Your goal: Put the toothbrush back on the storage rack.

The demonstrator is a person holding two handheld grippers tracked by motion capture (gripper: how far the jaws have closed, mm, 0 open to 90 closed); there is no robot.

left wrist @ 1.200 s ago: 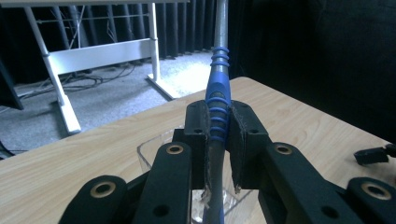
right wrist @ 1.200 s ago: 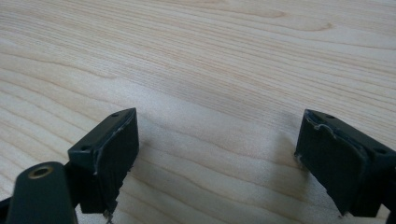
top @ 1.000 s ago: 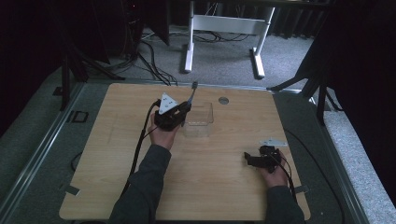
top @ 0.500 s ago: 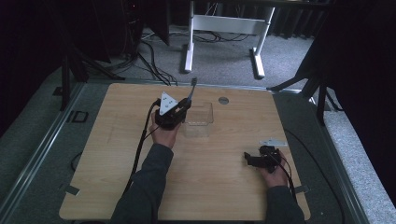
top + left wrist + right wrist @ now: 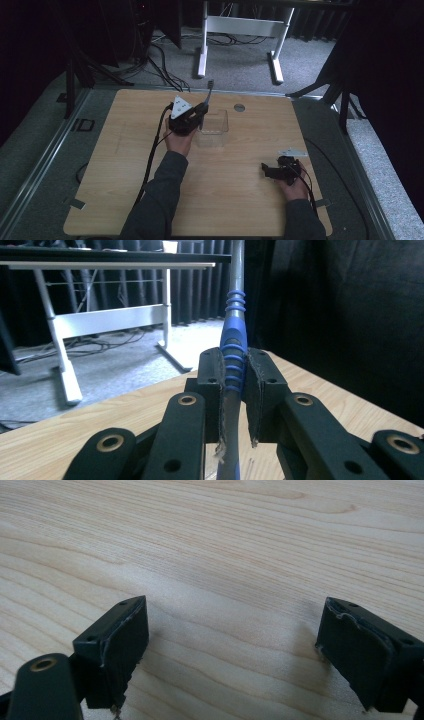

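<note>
Blue-gripped tool point(image 5: 233, 347), upright, is clamped in left tongs point(image 5: 201, 111) just left of clear container point(image 5: 214, 122) at centre frame; right tongs point(image 5: 270, 171) gape, lower right.

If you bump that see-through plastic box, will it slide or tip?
The clear plastic box probably slides easily: it looks thin, light and empty on the smooth wooden table. It sits low and wide, so tipping seems unlikely.

Tool point(image 5: 234, 347): slim grey shaft with a ribbed blue grip section, standing near upright, tilted slightly. Clamped at the blue ribs, top end rising clear above, lower end by the clear container point(image 5: 214, 123) near the table's far edge.
</note>
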